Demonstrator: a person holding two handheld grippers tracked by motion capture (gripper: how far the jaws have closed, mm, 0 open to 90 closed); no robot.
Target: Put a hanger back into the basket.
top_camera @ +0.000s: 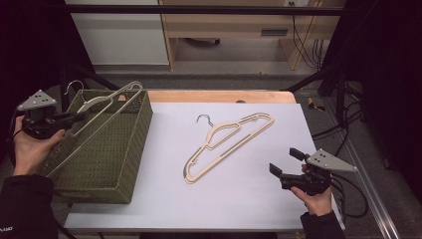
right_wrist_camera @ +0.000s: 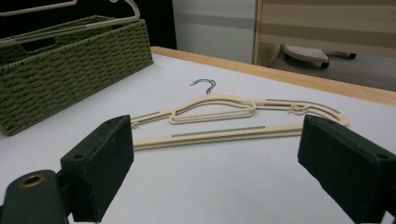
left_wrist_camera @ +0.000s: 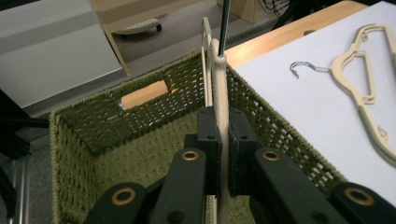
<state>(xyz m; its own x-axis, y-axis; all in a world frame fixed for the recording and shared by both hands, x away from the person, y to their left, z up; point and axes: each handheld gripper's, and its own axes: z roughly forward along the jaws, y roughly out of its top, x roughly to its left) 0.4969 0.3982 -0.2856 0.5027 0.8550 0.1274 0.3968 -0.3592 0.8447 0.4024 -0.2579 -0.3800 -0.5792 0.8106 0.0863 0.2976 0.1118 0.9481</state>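
Two hangers noted: left gripper (left_wrist_camera: 223, 154) pinches one hanger (top_camera: 102, 107) over the green basket (top_camera: 134, 149) at the table's left edge — lower it level, clear of the rim; right gripper (right_wrist_camera: 215, 163) spread.

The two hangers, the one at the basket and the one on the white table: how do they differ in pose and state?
The hanger at the basket is clamped in the shut left gripper and rests tilted over the green woven basket; the hanger on the table lies flat and free, in front of the open right gripper, which does not touch it. Both are slim and beige with a metal hook.
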